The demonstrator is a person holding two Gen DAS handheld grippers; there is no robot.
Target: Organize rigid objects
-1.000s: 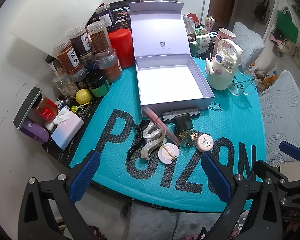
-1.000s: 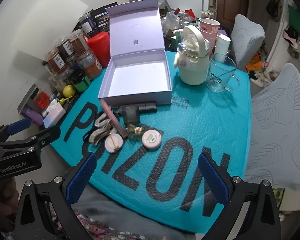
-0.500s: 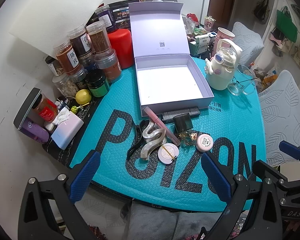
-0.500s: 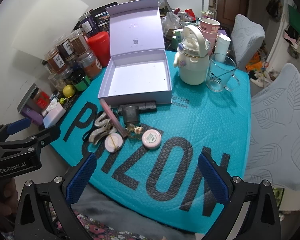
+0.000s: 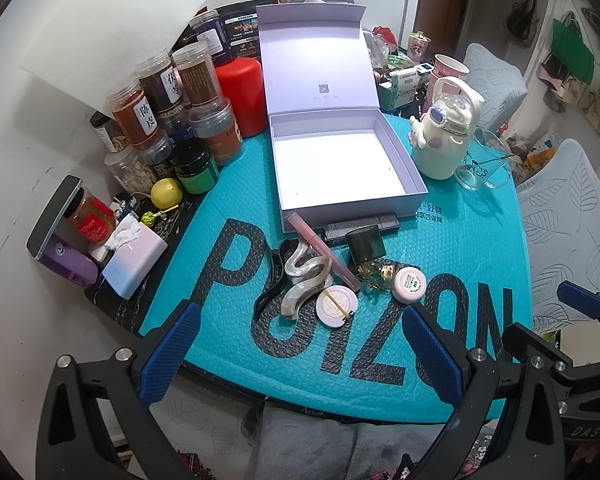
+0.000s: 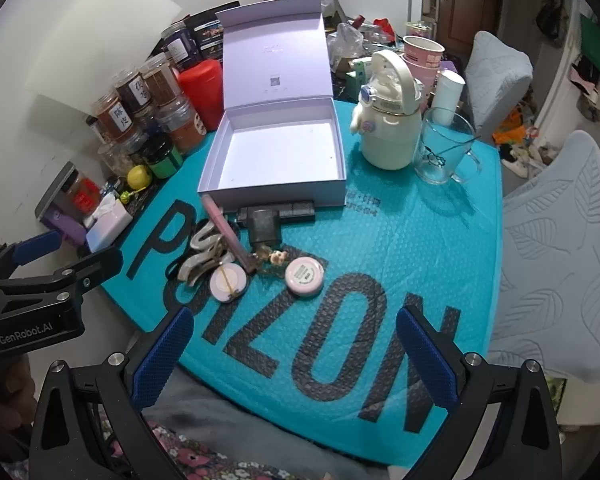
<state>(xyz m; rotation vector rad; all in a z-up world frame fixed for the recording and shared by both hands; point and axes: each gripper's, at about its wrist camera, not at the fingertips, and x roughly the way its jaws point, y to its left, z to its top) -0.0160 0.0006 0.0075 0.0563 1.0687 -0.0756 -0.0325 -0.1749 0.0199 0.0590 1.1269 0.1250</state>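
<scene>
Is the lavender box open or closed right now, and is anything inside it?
Open and empty: the lavender box has its lid upright, bare white floor showing.

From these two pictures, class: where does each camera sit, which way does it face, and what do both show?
Left wrist: sits on the left gripper, low at the table's near edge, facing the open box; its own two blue fingers show, and the right gripper at right.
Right wrist: sits on the right gripper, further right, facing the same way; its own fingers show, and the left gripper at left.
Shared: box, pink jar, bottle, teal mat.
</scene>
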